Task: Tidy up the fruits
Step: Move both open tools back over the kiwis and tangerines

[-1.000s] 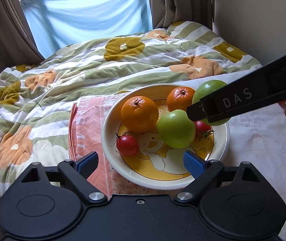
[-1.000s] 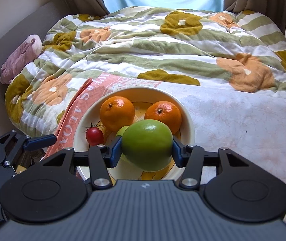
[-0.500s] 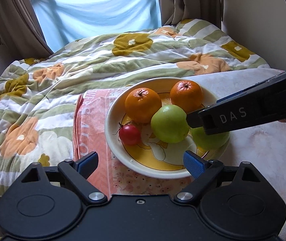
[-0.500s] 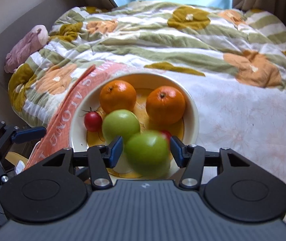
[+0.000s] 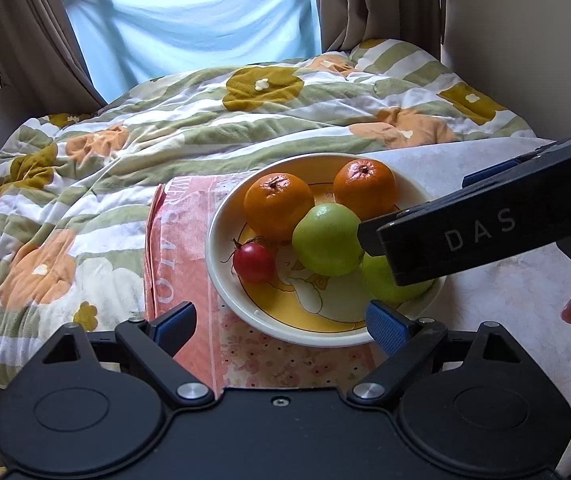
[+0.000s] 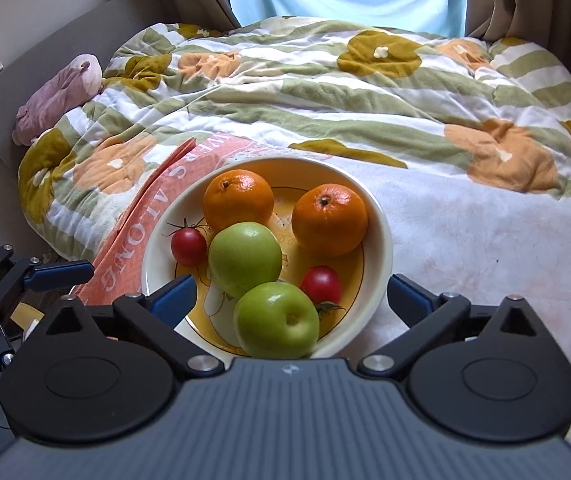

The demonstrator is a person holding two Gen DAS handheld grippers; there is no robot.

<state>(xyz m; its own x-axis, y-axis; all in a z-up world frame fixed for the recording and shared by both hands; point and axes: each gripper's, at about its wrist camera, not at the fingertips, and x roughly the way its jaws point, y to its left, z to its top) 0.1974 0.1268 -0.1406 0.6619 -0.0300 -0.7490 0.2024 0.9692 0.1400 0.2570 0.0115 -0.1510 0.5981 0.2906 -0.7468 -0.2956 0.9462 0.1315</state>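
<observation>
Quilted bedding [image 6: 325, 92] fills the room below a curtained window, soft ground, so a plate [image 6: 381, 240] on a pink cloth [image 6: 133, 240] likely gathers the fruit. Near its front rim lies a green apple [image 6: 277, 320], free between the right gripper [image 6: 289, 292], whose jaws are opening. Behind sit another apple [image 6: 245, 258], two oranges [image 6: 238, 199] and two tomatoes [image 6: 188, 246]. Beside the plate's left edge, the left gripper [image 5: 281, 320] waits wide, empty

Green apples [image 6: 277, 320], orange mandarins [image 6: 238, 200], yellow-centred plate [image 6: 381, 240].
</observation>
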